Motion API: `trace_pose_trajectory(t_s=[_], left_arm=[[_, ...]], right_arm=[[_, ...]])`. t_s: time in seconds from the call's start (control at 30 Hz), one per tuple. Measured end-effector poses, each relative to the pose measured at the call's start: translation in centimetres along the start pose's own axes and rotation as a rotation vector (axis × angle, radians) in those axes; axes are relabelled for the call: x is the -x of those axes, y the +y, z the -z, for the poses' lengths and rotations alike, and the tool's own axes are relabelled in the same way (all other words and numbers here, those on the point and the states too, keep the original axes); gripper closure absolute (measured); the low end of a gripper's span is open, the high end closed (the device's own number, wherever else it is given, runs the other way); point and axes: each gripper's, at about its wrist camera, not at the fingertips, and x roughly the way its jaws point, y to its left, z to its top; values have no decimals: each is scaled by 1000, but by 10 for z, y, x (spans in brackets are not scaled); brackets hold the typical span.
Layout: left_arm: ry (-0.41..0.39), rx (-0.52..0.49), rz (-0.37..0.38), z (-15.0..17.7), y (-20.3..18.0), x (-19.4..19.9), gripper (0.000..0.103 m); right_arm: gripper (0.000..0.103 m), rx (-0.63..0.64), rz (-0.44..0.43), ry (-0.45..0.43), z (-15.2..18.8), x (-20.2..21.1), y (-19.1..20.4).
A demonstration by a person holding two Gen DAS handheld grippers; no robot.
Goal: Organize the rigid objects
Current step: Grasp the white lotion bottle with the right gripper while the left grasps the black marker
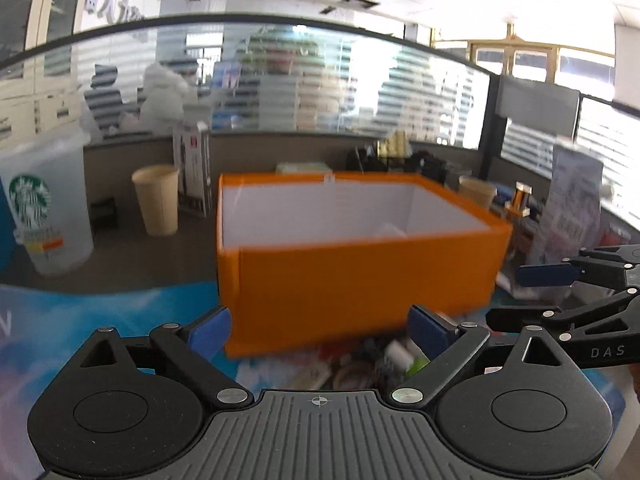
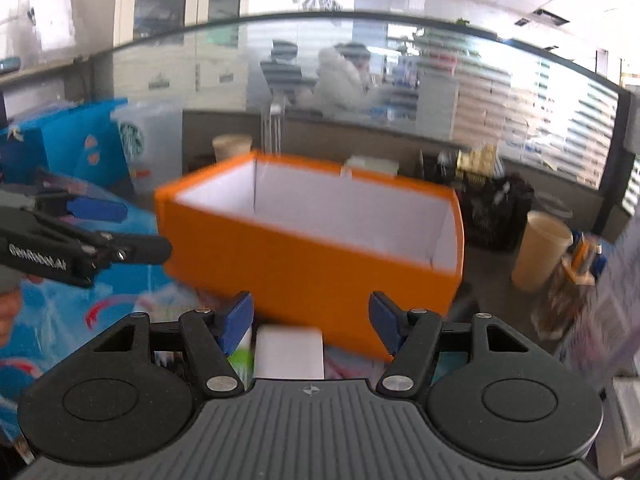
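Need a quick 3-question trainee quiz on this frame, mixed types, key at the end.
1. True or false: the orange box has its lid on.
2. Multiple choice: in the left wrist view, the Starbucks cup stands (A) inside the box, (B) left of the box, (C) right of the box.
3. Fill in: between the blue pads of the left claw there is ____ gripped.

Key
1. False: the box is open on top and its white inner walls show.
2. B.
3. Nothing: the jaws stand wide apart, with small blurred items lying on the table beyond them.
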Motion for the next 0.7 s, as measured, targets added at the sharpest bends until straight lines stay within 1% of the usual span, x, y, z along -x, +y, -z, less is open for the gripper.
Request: trace_pose_trajectory(t_s=[0.07,0.17,0.23,0.27,0.3,0.4,0.53,0.6,0.7], left_arm=[[23,-6,2,10,-3,-1,7],[55,-18,43,23,-13,-3,7],[73,-30,59,30,-24,-7,7],[79,-36,64,33,-28,-8,7],[82,-41,69,36,-33,-9,7],[91,-39,78,43,-41,-8,7],[113,-10,89,50,-42,-8,7],[122,1,98,51,-42,-8,7],[132,-7,94,54,-47,-10,7]], right_arm=[[42,2,2,22,13,-1,2],[44,15,12,52,31,-5,5],[50,23,21,68,40,-10,6],[51,25,21,79,44,-12,5],[54,25,14,92,47,-14,5],[54,7,-24,82,51,-15,1],[54,-5,-93,106,53,-19,-2],[53,7,-96,101,56,-20,-2],[53,-37,-120,100,58,-22,-8]])
